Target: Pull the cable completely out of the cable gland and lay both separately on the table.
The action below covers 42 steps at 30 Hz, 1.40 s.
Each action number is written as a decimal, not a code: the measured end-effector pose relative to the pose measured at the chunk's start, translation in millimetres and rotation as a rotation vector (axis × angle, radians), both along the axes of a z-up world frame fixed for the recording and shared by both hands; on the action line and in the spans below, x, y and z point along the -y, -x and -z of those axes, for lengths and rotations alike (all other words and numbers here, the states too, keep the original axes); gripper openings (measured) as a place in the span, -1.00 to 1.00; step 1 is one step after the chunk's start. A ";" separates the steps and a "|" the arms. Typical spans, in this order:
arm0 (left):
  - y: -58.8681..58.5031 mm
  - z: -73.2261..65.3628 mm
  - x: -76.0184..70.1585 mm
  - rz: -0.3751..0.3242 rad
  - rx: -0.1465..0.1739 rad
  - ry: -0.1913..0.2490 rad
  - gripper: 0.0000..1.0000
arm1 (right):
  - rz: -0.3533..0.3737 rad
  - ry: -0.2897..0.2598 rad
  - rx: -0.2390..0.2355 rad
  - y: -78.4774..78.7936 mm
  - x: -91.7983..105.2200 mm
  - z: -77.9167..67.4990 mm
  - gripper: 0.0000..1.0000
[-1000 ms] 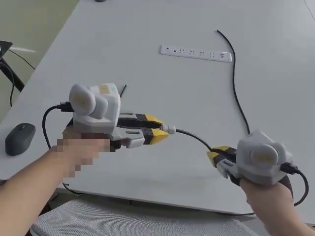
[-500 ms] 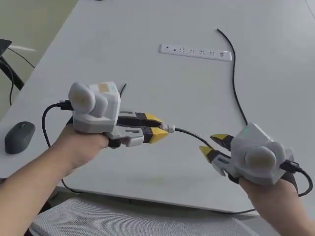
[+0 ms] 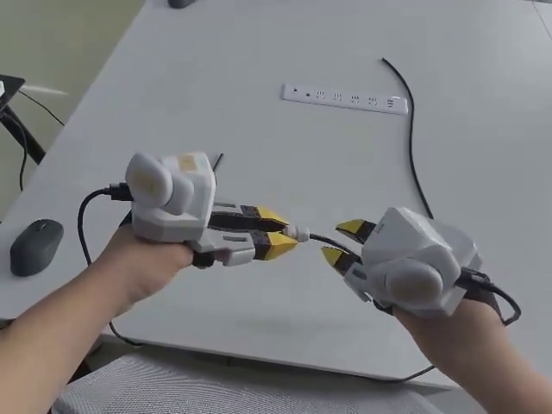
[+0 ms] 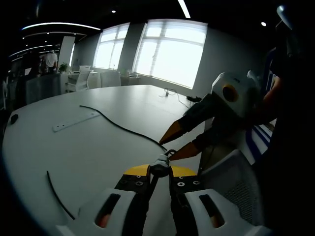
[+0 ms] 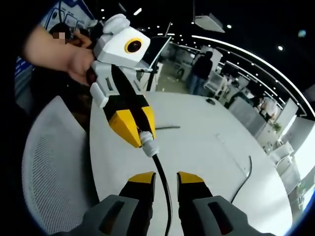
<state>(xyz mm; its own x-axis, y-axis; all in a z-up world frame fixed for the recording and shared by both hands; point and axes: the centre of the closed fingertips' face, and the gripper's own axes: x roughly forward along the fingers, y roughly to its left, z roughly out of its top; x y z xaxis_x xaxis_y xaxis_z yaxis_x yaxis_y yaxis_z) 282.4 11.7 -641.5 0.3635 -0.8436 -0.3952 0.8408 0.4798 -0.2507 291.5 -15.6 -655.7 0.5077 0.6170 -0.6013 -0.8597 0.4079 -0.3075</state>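
Observation:
My left gripper [image 3: 283, 230] is held above the table's near edge, shut on the small pale cable gland [image 3: 299, 231]. In the left gripper view the gland [image 4: 160, 162] sticks out between the yellow tips. A black cable [image 3: 412, 147] leaves the gland, passes between the fingers of my right gripper [image 3: 343, 243], then runs away over the white table [image 3: 259, 78]. The right gripper is open and close to the gland, and its jaws straddle the cable without pinching it. In the right gripper view the cable [image 5: 161, 169] runs from the gland [image 5: 148, 143] down between my own tips [image 5: 166, 178].
A white power strip [image 3: 343, 95] lies at mid-table, near the cable's far end. A dark mouse [image 3: 36, 246] sits at the left edge. A short black piece [image 3: 216, 159] lies behind the left gripper. A mesh chair back [image 3: 216, 388] is below the table edge.
The right gripper has let go of the cable and opened. It has slid left along the cable toward the gland. The left gripper has stayed nearly still.

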 end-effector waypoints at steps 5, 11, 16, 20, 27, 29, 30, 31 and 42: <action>-0.1 -0.1 1.3 0.004 0.003 -0.001 -0.71 | -0.029 0.009 -0.004 1.8 -8.3 -0.4 -0.83; -1.3 0.4 1.0 0.004 0.004 -0.002 -0.71 | -0.052 0.025 0.011 2.1 -13.6 -0.4 -0.92; -0.7 0.3 1.4 0.006 0.000 0.002 -0.71 | -0.055 0.035 0.014 2.2 -14.4 1.1 -0.97; -1.6 0.0 1.3 0.007 -0.002 0.007 -0.71 | -0.039 0.015 -0.002 1.9 -13.7 0.8 -0.98; -4.9 -1.1 3.0 0.005 0.005 0.012 -0.71 | 0.011 -0.016 -0.046 -2.6 -9.2 1.3 -0.99; -4.8 -0.9 3.7 0.008 0.006 0.009 -0.71 | 0.014 -0.021 -0.052 -2.6 -8.7 2.3 -0.99; -4.5 -0.4 4.1 0.011 0.007 0.005 -0.71 | 0.015 -0.021 -0.054 -2.2 -8.1 3.4 -1.00; -4.0 -0.2 4.4 0.012 0.006 0.004 -0.71 | 0.018 -0.023 -0.056 -2.0 -7.7 4.0 -1.00; -1.9 1.0 4.9 0.009 0.006 -0.002 -0.71 | 0.103 -0.062 -0.114 -4.2 9.7 15.3 -1.00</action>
<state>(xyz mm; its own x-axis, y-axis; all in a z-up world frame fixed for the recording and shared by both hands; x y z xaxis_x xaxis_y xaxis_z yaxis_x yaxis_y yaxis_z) 284.3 6.8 -642.5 0.3587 -0.8459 -0.3946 0.8465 0.4730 -0.2444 295.6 -25.3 -671.1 0.5008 0.6028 -0.6211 -0.8402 0.5109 -0.1816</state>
